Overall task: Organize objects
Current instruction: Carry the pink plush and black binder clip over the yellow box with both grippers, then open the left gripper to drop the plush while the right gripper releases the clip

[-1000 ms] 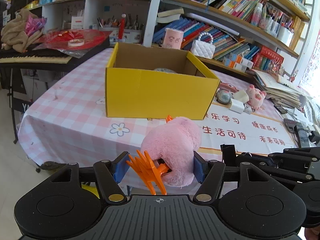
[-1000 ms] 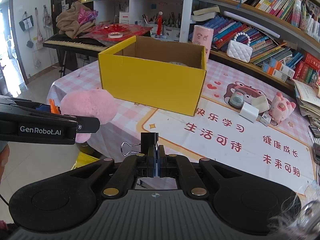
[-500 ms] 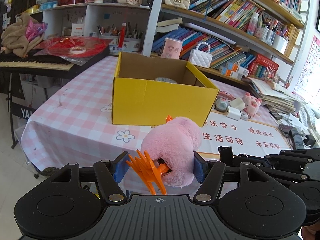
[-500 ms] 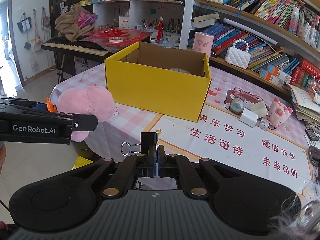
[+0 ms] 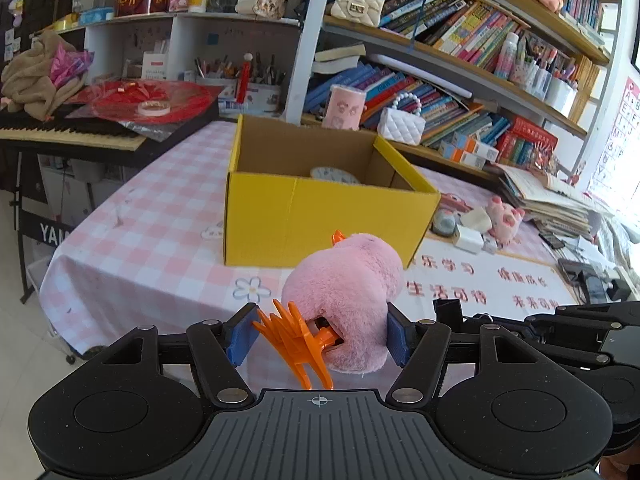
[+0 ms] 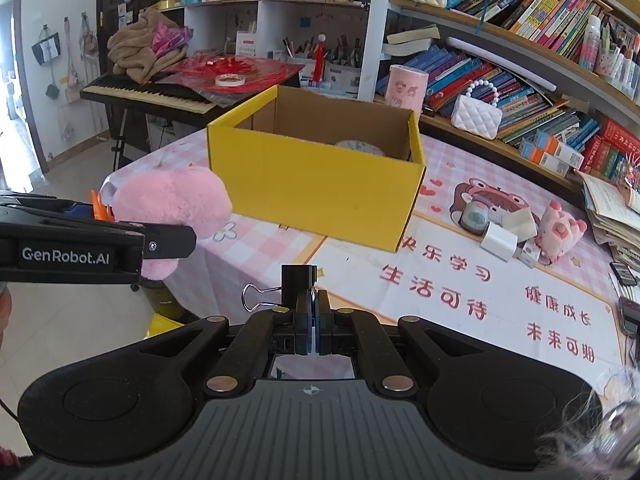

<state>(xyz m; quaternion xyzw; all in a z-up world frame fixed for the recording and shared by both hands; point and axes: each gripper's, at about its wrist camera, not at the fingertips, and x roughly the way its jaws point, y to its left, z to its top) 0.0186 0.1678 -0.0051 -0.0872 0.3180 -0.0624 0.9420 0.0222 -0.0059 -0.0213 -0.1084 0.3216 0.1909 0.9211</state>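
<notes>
My left gripper (image 5: 319,336) is shut on a pink plush hair claw (image 5: 344,300); its orange teeth (image 5: 298,340) stick out beside the left blue pad. It hangs in front of the table's near edge, short of the open yellow box (image 5: 320,216). My right gripper (image 6: 314,312) is shut on a black binder clip (image 6: 298,284), whose wire handle points left. It hovers over the table's front corner. The left gripper (image 6: 168,236) with the plush claw (image 6: 172,196) shows at the left of the right wrist view. A round pale object (image 5: 334,174) lies inside the box (image 6: 316,196).
On the pink checked tablecloth (image 6: 440,184), right of the box, lie a pink pig toy (image 6: 560,232), a white charger (image 6: 498,242) and a small round gadget (image 6: 474,216). Stacked books (image 6: 616,216) fill the right edge. A keyboard (image 6: 148,94) stands at the left, full shelves behind.
Both grippers keep their holds. The yellow box sits slightly lower and smaller in both views, and more of the shelves shows above it.
</notes>
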